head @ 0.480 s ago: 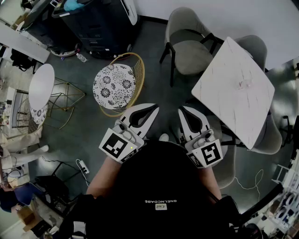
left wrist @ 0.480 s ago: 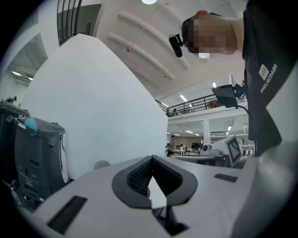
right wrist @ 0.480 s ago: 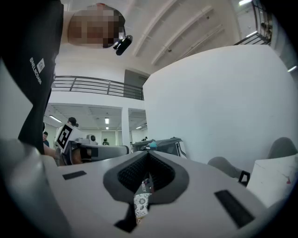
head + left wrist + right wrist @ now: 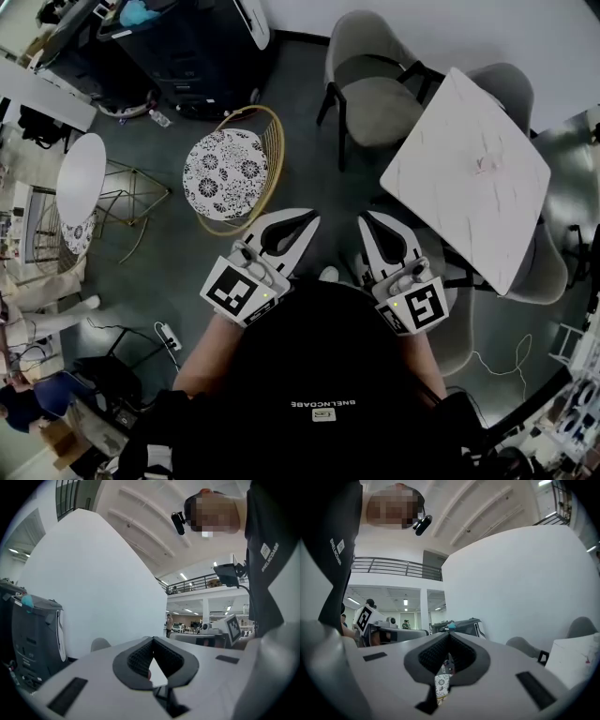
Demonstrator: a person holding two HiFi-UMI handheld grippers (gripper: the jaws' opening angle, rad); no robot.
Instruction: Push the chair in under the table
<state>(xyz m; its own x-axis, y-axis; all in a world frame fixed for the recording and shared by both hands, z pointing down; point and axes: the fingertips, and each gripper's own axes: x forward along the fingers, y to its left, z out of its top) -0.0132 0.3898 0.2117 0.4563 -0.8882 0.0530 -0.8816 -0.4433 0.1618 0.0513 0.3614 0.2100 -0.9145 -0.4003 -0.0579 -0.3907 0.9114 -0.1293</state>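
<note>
Two hand-held grippers (image 4: 309, 220) (image 4: 366, 220), both closed, seemingly empty

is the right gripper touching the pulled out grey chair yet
Apart. The head view shows the right gripper held close to the person's body, with open dark floor between it and the pulled out grey chair.

Left gripper (image 4: 305, 223) and right gripper (image 4: 370, 225) sit side by side, near each other. The table (image 4: 466, 178) is ahead and to the right of the right gripper, pretty near. A chair (image 4: 370, 94) stands further ahead, beside the table's left edge, not under it. The round seat (image 4: 225, 173) is ahead-left of the left gripper, with a side table (image 4: 82, 173) well off to its left.
</note>
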